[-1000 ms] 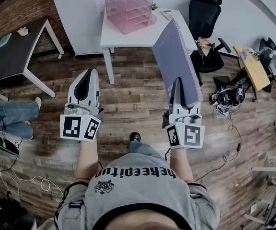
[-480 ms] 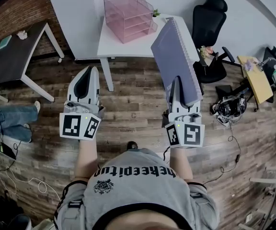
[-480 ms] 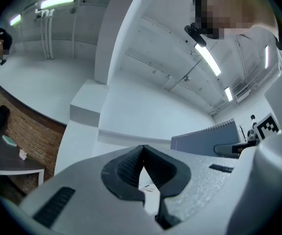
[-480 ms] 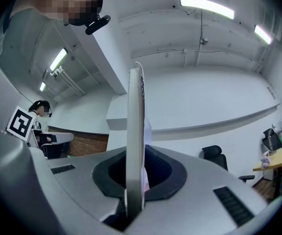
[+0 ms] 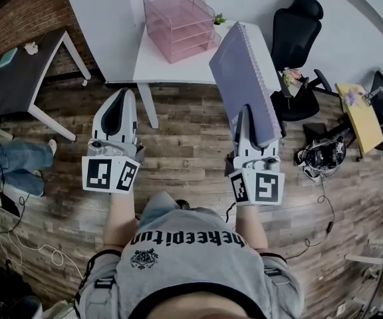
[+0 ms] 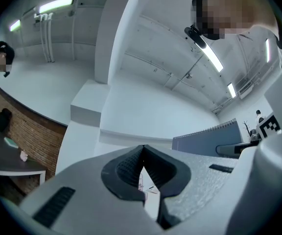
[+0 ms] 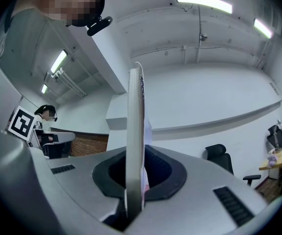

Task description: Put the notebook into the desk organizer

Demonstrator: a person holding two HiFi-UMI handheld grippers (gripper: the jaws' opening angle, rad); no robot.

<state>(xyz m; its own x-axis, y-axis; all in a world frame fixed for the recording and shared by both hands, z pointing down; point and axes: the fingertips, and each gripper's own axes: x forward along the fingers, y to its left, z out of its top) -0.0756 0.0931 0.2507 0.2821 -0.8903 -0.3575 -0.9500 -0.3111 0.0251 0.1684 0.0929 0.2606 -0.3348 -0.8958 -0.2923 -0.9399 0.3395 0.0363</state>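
A purple-grey spiral notebook (image 5: 245, 78) stands on edge in my right gripper (image 5: 246, 111), whose jaws are shut on its lower end. In the right gripper view the notebook (image 7: 134, 141) rises edge-on from between the dark pads. The pink tiered desk organizer (image 5: 180, 14) sits on the white table (image 5: 153, 57), ahead and to the left of the notebook. My left gripper (image 5: 126, 94) is held level with the right one, shut and empty, its tips meeting in the left gripper view (image 6: 142, 161). The notebook (image 6: 204, 140) shows at the right of that view.
A dark table (image 5: 18, 75) stands at the left against a brick wall. A black office chair (image 5: 298, 25) is right of the white table, with a yellow stool (image 5: 359, 106) and bags further right. A seated person's legs (image 5: 18, 165) are at far left. Cables lie on the wood floor.
Both grippers and the notebook have come closer to the white table and organizer. The grip on the notebook is the same.
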